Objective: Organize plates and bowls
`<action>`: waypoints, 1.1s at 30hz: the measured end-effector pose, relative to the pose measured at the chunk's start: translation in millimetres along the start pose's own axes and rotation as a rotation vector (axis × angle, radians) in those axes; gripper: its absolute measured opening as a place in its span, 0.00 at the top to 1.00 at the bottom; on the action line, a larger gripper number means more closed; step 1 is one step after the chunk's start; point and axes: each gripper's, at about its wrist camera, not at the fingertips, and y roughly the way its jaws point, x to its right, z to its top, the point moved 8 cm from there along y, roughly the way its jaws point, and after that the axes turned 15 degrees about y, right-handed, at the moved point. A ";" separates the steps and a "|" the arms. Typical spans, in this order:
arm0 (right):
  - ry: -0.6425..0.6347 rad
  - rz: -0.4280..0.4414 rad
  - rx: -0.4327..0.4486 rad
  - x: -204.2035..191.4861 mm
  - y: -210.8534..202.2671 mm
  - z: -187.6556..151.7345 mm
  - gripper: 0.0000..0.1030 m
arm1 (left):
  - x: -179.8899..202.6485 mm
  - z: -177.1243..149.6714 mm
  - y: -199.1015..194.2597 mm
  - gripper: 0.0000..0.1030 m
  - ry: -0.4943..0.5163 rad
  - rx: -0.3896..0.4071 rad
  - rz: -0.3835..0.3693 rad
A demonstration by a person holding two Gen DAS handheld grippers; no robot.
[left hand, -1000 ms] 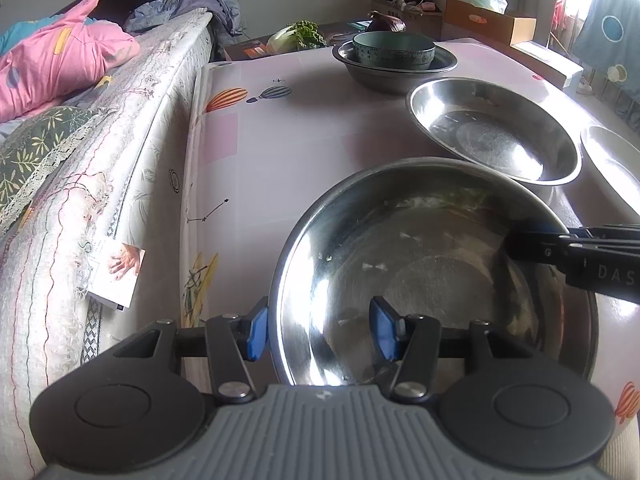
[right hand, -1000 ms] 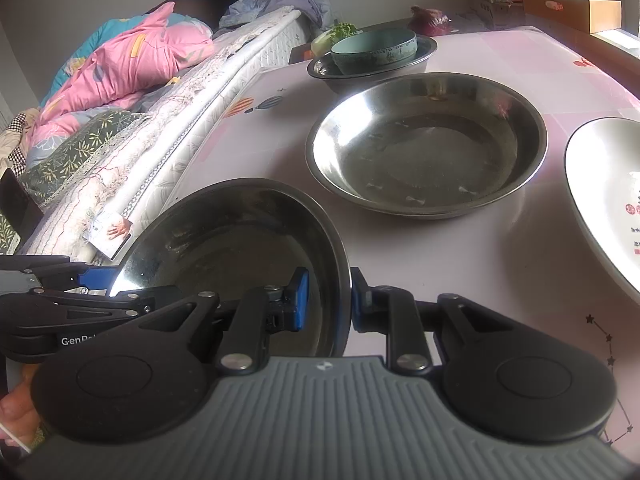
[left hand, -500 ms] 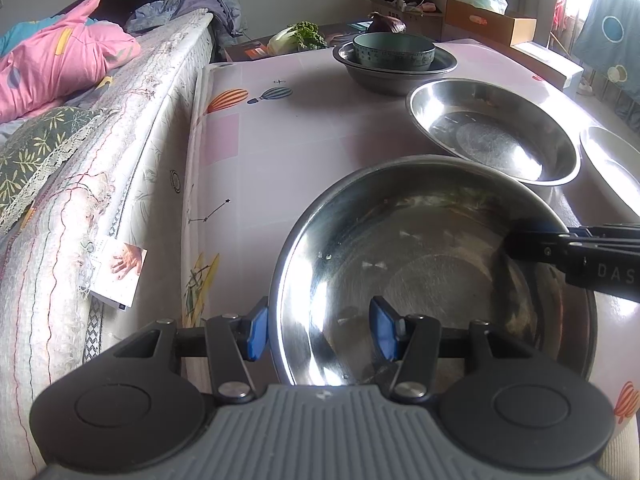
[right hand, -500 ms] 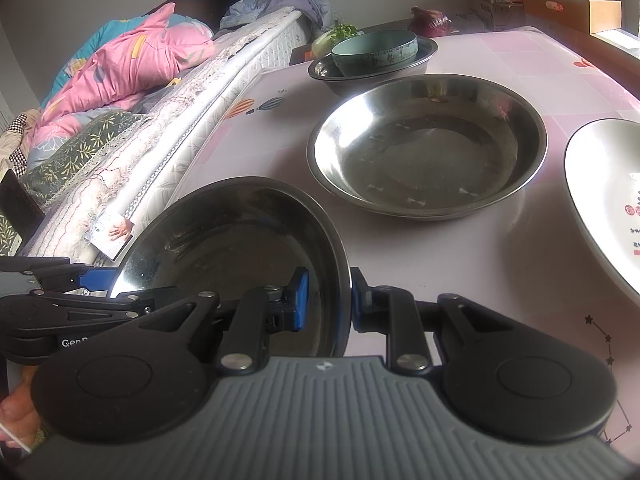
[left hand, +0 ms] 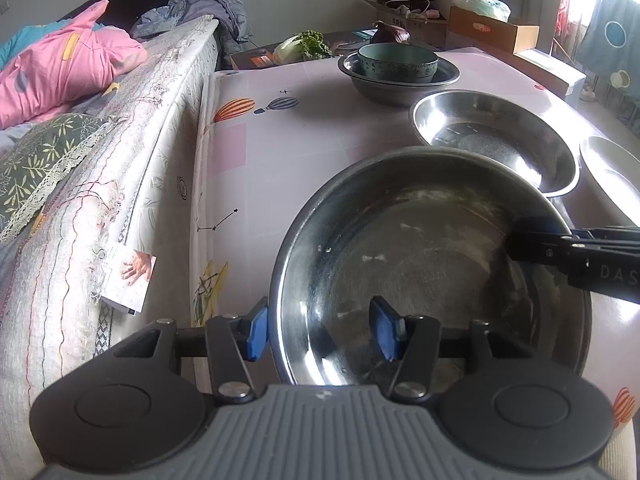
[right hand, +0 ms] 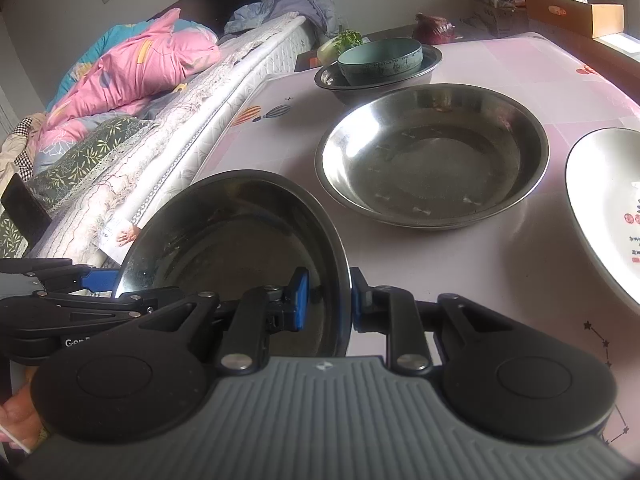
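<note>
- Nearest, a steel bowl (left hand: 432, 272) sits at the near edge of the table (left hand: 320, 128), gripped from two sides.
- The left gripper (left hand: 320, 326) straddles the bowl's near-left rim: one blue pad outside the wall, one inside. The fingers are partly spread; I cannot tell whether both pads press the metal.
- The right gripper (right hand: 326, 300) has its fingers nearly together, pinching the bowl's right rim between the pads.
- Nothing has changed over the last second: both hands and the bowl have stayed put, and neither grip has widened or narrowed. This looks like a pause with the bowl secured, before lifting.
- Just beyond lies a second steel bowl (right hand: 432, 156), empty, a likely place to nest the held one.
- To the right, a white plate (right hand: 604, 208) is cut off by the frame.
- Farthest, a green bowl (right hand: 380, 60) is already nested inside a steel basin (right hand: 430, 63), so part of the stacking appears done.
- A bed with a pink quilt (right hand: 132, 68) runs along the table's left side.
</note>
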 end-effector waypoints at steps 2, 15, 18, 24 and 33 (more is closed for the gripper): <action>0.000 0.004 0.006 -1.0 -2.1 1.9 0.80 | -1.0 3.5 -2.8 0.49 0.000 0.011 0.004; 0.021 0.014 0.063 0.1 -22.5 26.6 0.80 | -0.4 39.9 -14.4 0.49 0.021 0.087 0.005; 0.031 0.008 0.080 5.4 -27.6 36.0 0.80 | 3.8 51.6 -14.2 0.49 0.034 0.105 -0.003; 0.043 -0.020 0.118 19.7 -35.9 60.2 0.80 | 14.6 82.2 -8.5 0.49 0.056 0.147 -0.026; 0.077 -0.066 0.146 51.0 -27.0 107.4 0.80 | 29.1 126.0 28.5 0.49 0.069 0.149 -0.077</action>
